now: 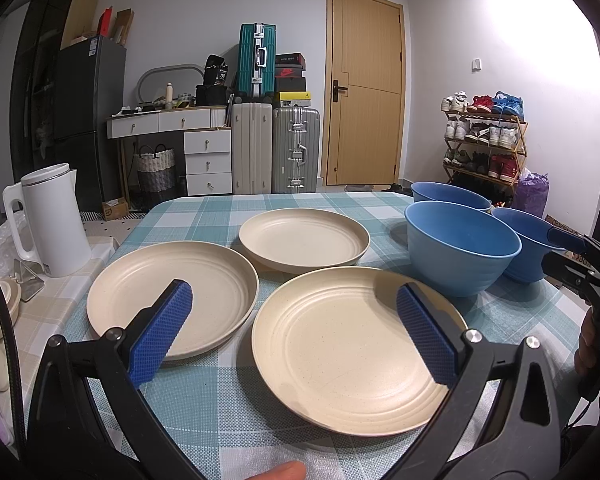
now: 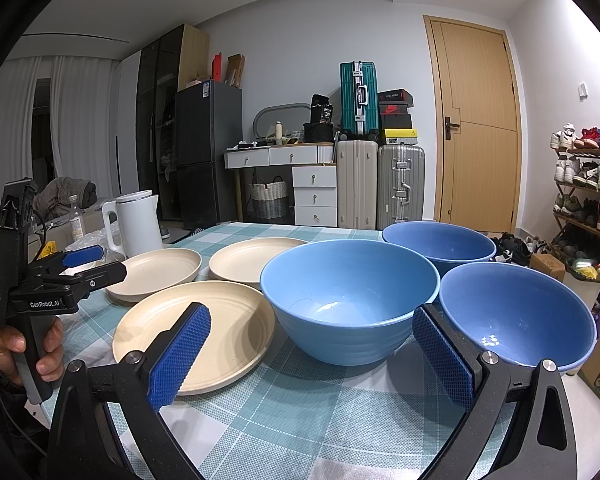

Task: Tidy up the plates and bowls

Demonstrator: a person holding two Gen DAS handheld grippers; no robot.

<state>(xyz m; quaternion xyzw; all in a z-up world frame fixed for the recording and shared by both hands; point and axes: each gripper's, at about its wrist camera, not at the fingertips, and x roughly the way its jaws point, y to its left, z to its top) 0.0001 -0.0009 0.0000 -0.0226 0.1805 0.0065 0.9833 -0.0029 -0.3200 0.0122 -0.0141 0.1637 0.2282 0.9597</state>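
while both claws gape empty, left claw (image 1: 294, 332) hovers over a plate (image 1: 352, 356).

We see both wrist views low, near table (image 1: 228, 408), facing door at 12; plates (image 2: 192, 332), bowls (image 1: 460, 248) shared.

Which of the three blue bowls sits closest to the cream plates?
The middle bowl, lighter blue than the other two. It stands right beside the near plate; the others sit farther right.
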